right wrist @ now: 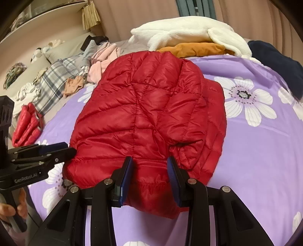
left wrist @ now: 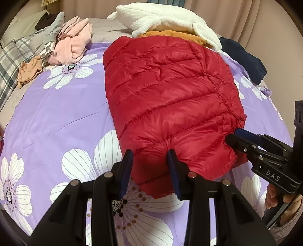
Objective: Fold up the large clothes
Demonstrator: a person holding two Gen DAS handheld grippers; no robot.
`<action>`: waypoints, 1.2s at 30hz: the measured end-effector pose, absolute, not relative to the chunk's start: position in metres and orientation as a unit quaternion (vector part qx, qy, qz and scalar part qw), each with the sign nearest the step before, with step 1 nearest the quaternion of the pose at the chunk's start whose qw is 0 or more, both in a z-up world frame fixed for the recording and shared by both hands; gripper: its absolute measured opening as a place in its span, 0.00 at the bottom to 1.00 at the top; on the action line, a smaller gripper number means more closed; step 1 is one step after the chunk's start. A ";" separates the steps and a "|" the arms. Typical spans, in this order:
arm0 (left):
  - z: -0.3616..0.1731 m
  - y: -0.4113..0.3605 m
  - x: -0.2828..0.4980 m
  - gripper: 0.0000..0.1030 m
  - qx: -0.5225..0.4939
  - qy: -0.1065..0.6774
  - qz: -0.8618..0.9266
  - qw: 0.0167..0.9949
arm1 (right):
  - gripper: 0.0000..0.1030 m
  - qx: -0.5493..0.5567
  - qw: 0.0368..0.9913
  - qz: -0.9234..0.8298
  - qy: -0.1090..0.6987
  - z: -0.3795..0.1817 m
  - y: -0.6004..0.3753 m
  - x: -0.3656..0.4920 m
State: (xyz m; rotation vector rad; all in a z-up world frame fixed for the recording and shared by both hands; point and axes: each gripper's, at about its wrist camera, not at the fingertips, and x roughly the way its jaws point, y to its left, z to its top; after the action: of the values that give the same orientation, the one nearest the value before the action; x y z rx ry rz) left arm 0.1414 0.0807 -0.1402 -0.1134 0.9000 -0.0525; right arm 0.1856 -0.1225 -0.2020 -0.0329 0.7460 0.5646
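Note:
A red quilted puffer jacket (left wrist: 166,102) lies folded into a compact bundle on the purple floral bedspread (left wrist: 56,117); it also shows in the right wrist view (right wrist: 144,117). My left gripper (left wrist: 150,157) is open, its jaws astride the jacket's near edge. My right gripper (right wrist: 149,162) is open too, its jaws astride the near edge further right. In the left wrist view the right gripper (left wrist: 233,136) touches the jacket's right corner. In the right wrist view the left gripper (right wrist: 66,148) sits at the jacket's left corner.
A white fleece (left wrist: 161,17) over an orange garment (left wrist: 176,35) lies at the far side, a navy garment (left wrist: 244,56) to the right. Pink (left wrist: 72,45), grey and plaid clothes pile at the left. A second red quilted piece (right wrist: 26,124) lies left.

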 end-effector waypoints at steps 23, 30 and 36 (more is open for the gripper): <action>-0.138 0.083 0.125 0.52 -0.059 0.435 -0.014 0.898 | 0.36 -0.009 0.896 0.262 0.358 -0.197 -0.130 0.177; -0.137 0.084 0.123 0.56 -0.060 0.436 -0.012 0.898 | 0.36 -0.013 0.897 0.259 0.359 -0.196 -0.131 0.174; -0.137 0.084 0.118 0.62 -0.059 0.438 -0.007 0.897 | 0.36 -0.014 0.897 0.258 0.358 -0.195 -0.133 0.169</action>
State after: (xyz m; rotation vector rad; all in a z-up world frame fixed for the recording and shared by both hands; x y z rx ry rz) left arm 0.1182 0.0838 -0.1367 -0.1227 0.9083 -0.0135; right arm 0.1695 -0.1332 -0.1947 -0.0295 0.7416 0.5340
